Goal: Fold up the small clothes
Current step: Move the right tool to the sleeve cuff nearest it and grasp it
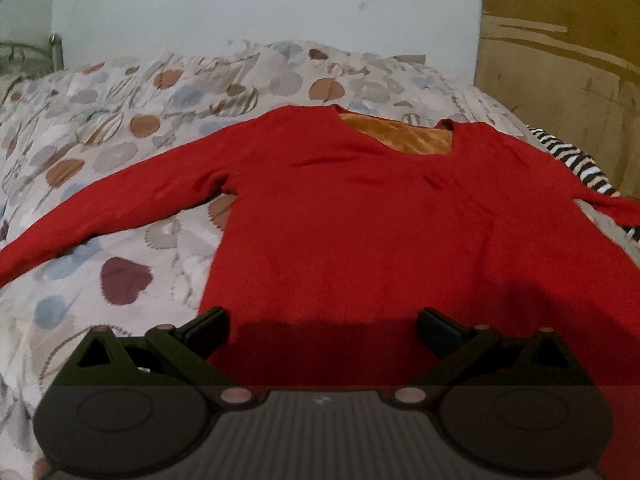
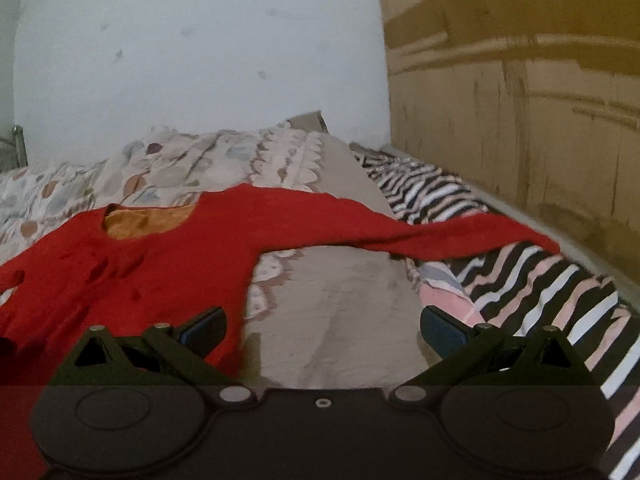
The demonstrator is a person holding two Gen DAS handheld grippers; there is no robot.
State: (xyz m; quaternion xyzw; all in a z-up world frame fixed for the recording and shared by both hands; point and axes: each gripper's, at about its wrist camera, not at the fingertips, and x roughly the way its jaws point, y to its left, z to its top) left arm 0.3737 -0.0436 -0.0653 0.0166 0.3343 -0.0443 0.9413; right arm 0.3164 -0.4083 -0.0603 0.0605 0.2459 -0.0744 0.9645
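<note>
Red knit, a long-sleeved top (image 1: 360, 216) lies flat on the patterned bedspread (image 1: 120, 128), hem toward both grippers, neckline away, so its long axis runs straight ahead. The left gripper (image 1: 323, 326) hovers over the hem, nearer the body; the right gripper (image 2: 323, 326) sits off the top's right edge, below the outstretched sleeve (image 2: 440, 236). Both have fingers spread wide, gripping nothing.
</note>
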